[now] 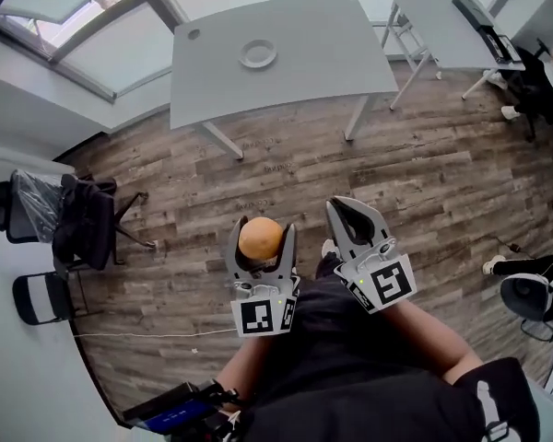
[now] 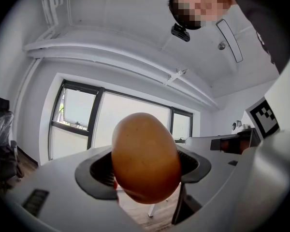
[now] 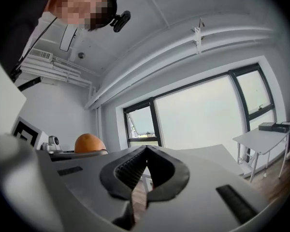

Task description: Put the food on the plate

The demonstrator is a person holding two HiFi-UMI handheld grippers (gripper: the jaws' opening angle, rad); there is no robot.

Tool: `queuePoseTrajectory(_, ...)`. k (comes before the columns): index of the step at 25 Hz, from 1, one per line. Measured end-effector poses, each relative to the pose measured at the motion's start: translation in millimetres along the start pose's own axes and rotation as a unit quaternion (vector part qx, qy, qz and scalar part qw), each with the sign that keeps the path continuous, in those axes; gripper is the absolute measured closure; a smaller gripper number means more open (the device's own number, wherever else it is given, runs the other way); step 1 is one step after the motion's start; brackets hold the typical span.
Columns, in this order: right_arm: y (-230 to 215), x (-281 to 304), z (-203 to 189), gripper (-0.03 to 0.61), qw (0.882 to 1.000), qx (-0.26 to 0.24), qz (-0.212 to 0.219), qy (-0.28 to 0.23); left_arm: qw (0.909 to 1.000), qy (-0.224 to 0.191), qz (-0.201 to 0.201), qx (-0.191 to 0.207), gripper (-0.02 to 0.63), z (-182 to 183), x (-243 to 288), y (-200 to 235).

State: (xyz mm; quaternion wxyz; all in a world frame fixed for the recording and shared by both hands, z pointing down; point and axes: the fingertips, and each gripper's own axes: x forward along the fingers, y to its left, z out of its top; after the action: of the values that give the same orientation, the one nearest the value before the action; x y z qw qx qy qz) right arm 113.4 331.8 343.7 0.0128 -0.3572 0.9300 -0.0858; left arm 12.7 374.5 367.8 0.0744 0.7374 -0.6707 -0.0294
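While it hovers above the wood floor (image 1: 424, 173), the left tool (image 1: 262, 245) is clamped on a round orange-brown food item (image 2: 145, 158). The right tool (image 1: 348, 208) beside it has its jaws together, empty. The white plate (image 1: 258, 53) sits on the grey table (image 1: 323, 35), well apart from both.

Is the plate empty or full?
Empty: the white plate on the grey table has nothing on it.
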Motion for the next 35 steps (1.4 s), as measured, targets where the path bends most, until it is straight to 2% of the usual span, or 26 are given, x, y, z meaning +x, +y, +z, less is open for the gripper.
queuePoseTrajectory(3, -6.6, 6.4, 0.4, 0.581, 1.0, -0.025, -0.001, 0.007, 1.0, 0.004, 0.006, 0.004, 0.272, -1.5, 9.7, 2.5)
queuePoseTrajectory(8, -24.1, 9.7, 1.3, 0.581, 1.0, -0.019, 0.015, 0.009, 0.9997, -0.002, 0.024, 0.006, 0.272, -1.8, 25.6, 2.7)
queuePoseTrajectory(12, -37.6, 2.4, -1.2, 0.581, 0.999, -0.022, 0.026, 0.007, 0.9982, -0.007, 0.058, 0.012, 0.272, -5.2, 21.2, 15.7)
queuePoseTrajectory(18, -61.9, -0.2, -28.0, 0.581, 0.995, 0.022, 0.077, 0.053, 0.9965, 0.031, 0.078, -0.002, 0.272, -23.9, 34.2, 25.1)
queuePoseTrajectory(25, -82.4, 7.0, -26.0, 0.581, 0.996, 0.017, 0.066, 0.054, 0.9983, 0.033, 0.049, 0.0, 0.272, -17.3, 72.3, 9.2)
queuePoseTrajectory(30, -102.2, 15.0, -18.3, 0.581, 0.997, -0.008, 0.063, 0.05, 0.9995, 0.026, 0.014, -0.009, 0.272, -15.2, 104.7, -4.3)
queuePoseTrajectory(35, -118.7, 21.7, -19.5, 0.581, 0.998, 0.001, 0.034, 0.056, 0.9995, 0.03, -0.008, -0.012, 0.272, -20.3, 125.8, -5.4)
